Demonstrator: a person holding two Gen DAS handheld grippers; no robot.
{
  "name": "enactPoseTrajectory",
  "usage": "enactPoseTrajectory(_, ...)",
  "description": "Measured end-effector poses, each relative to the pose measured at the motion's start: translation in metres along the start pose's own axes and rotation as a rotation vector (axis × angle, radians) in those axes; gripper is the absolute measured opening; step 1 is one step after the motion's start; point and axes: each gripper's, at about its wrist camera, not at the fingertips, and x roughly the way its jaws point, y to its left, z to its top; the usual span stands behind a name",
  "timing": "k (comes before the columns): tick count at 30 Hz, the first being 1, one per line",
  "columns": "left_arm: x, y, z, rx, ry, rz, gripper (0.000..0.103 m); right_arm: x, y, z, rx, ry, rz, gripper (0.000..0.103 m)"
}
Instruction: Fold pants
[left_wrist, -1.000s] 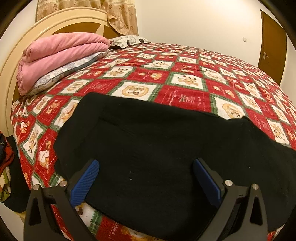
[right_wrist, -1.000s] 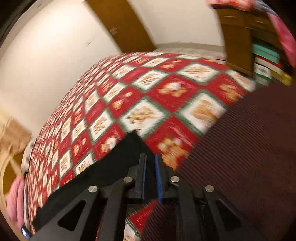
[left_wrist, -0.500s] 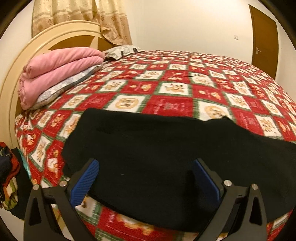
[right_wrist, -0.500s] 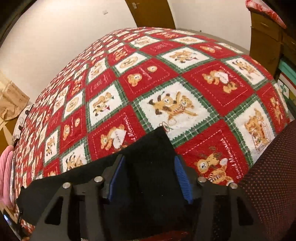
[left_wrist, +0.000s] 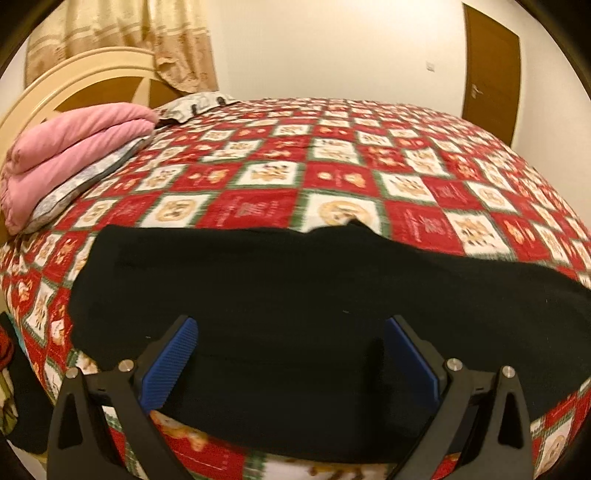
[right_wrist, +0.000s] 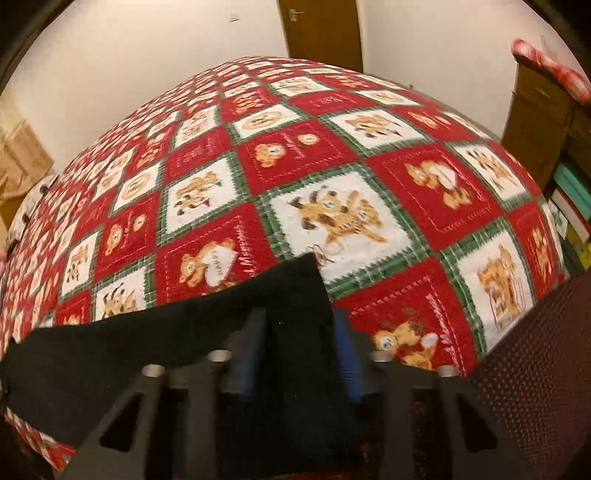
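Note:
Black pants (left_wrist: 295, 295) lie flat across the near edge of the bed, on the red, white and green teddy-bear quilt (left_wrist: 332, 177). My left gripper (left_wrist: 291, 354) is open, its blue pads wide apart over the pants' near edge and holding nothing. In the right wrist view the pants' leg end (right_wrist: 288, 295) lies between the blue pads of my right gripper (right_wrist: 299, 343). Those jaws stand partly open around the cloth with a gap on each side.
A folded pink blanket (left_wrist: 74, 147) sits on a pillow by the cream headboard (left_wrist: 74, 77) at left. A brown door (left_wrist: 487, 70) is at the far wall. Wooden shelving with boxes (right_wrist: 546, 140) stands at the right. Dark red textured cloth (right_wrist: 535, 369) fills the right wrist view's lower right.
My right gripper opened from shut and now straddles the pants' leg end. The left gripper stayed open and drew back slightly, tilting up.

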Motion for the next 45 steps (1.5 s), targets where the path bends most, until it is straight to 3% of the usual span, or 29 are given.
enactPoseTrajectory(1,0.000,-0.004,-0.001,0.010,0.002,-0.004,0.103,0.000,0.003,0.000,-0.011,0.005,0.019,0.014)
enactPoseTrajectory(4,-0.003,-0.010,-0.002,0.020,-0.002,-0.017,0.103,-0.006,0.017,-0.001,-0.085,-0.028,-0.040,0.013)
enactPoseTrajectory(9,-0.006,-0.016,-0.002,0.027,-0.015,-0.009,0.103,-0.039,0.028,0.008,-0.124,-0.199,-0.128,0.013)
enactPoseTrajectory(13,0.002,-0.025,-0.010,0.059,0.013,0.009,0.103,-0.008,0.029,0.012,-0.151,-0.105,-0.193,0.014)
enactPoseTrajectory(15,0.005,-0.027,-0.016,0.067,0.008,0.012,0.103,0.008,0.023,0.016,-0.114,-0.019,-0.171,0.016)
enactPoseTrajectory(16,0.003,-0.027,-0.017,0.061,-0.005,0.010,0.103,0.008,0.019,0.018,-0.098,-0.022,-0.167,0.023)
enactPoseTrajectory(18,0.005,-0.025,-0.018,0.050,-0.003,-0.003,0.103,0.008,0.011,0.020,-0.072,-0.021,-0.204,0.049)
enactPoseTrajectory(19,0.005,-0.024,-0.017,0.043,0.001,-0.009,0.103,0.007,0.005,0.020,-0.056,-0.022,-0.230,0.068)
enactPoseTrajectory(20,0.006,-0.022,-0.017,0.031,0.006,-0.019,0.103,0.006,0.000,0.019,-0.039,-0.024,-0.231,0.075)
enactPoseTrajectory(22,0.006,-0.021,-0.018,0.021,0.011,-0.026,0.103,-0.003,-0.016,0.016,0.047,-0.049,-0.186,0.075)
enactPoseTrajectory(25,0.004,-0.022,-0.016,0.031,0.023,-0.028,0.103,-0.043,-0.027,0.000,0.191,-0.217,-0.236,0.075)
enactPoseTrajectory(29,0.001,-0.027,-0.015,0.064,0.025,-0.004,0.103,-0.080,-0.004,-0.024,0.132,-0.318,-0.202,0.075)
enactPoseTrajectory(34,-0.009,-0.035,-0.013,0.107,0.008,-0.012,0.103,-0.075,0.015,-0.039,0.076,-0.256,-0.197,0.075)
enactPoseTrajectory(39,-0.021,-0.040,-0.008,0.146,-0.020,0.004,0.103,-0.065,-0.005,-0.043,0.173,-0.208,-0.166,0.075)
enactPoseTrajectory(45,-0.024,-0.036,-0.007,0.124,-0.023,-0.017,0.103,-0.060,-0.031,-0.039,0.226,-0.174,-0.156,0.075)
